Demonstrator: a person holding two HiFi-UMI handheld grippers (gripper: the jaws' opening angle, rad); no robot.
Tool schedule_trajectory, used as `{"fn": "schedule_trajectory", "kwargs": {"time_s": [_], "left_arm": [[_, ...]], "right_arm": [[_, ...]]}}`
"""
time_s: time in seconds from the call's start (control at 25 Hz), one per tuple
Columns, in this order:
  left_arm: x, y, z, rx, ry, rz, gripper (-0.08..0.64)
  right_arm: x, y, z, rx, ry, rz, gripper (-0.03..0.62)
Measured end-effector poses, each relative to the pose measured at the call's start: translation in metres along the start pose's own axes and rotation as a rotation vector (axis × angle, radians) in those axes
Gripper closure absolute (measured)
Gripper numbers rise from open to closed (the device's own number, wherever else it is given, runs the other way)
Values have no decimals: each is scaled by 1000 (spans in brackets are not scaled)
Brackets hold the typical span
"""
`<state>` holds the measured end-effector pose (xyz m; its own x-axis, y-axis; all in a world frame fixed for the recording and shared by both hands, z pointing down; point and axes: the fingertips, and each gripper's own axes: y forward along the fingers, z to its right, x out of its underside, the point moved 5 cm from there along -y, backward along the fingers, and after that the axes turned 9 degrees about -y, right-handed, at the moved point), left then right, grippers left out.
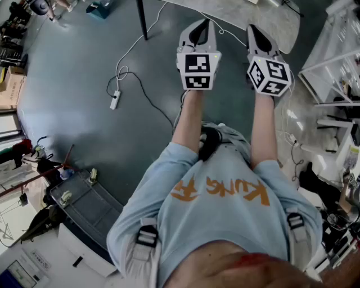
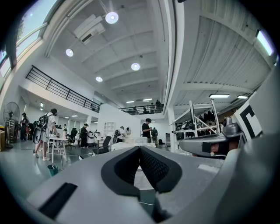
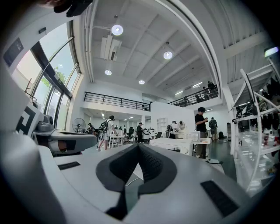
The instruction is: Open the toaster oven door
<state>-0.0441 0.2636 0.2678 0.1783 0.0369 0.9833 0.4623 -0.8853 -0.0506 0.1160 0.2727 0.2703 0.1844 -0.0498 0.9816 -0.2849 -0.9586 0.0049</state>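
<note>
No toaster oven shows in any view. In the head view the person holds both grippers out level over the grey floor, side by side. The left gripper (image 1: 201,25) has its jaws pressed together with nothing between them, and the right gripper (image 1: 253,29) stands the same way. In the left gripper view the dark pads meet at the left gripper (image 2: 140,149), with the right gripper (image 2: 211,145) alongside. In the right gripper view the right gripper (image 3: 139,147) is shut and empty too, with the left gripper (image 3: 61,141) beside it. Both point into a large hall.
A pale table top (image 1: 247,14) and its black leg (image 1: 142,19) lie just beyond the grippers. A cable with a power strip (image 1: 115,100) trails on the floor. A grey crate (image 1: 90,205) sits lower left, white racks (image 1: 332,73) at right. People (image 3: 201,127) and white tables (image 3: 175,143) stand far off.
</note>
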Motion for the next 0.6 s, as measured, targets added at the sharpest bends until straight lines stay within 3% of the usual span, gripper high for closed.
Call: {"fn": "schedule_trajectory", "kwargs": {"time_s": [0.6], "left_arm": [[5, 1, -32, 2, -30, -6, 557]], "right_arm": [[4, 19, -19, -1, 0, -16, 594]]}}
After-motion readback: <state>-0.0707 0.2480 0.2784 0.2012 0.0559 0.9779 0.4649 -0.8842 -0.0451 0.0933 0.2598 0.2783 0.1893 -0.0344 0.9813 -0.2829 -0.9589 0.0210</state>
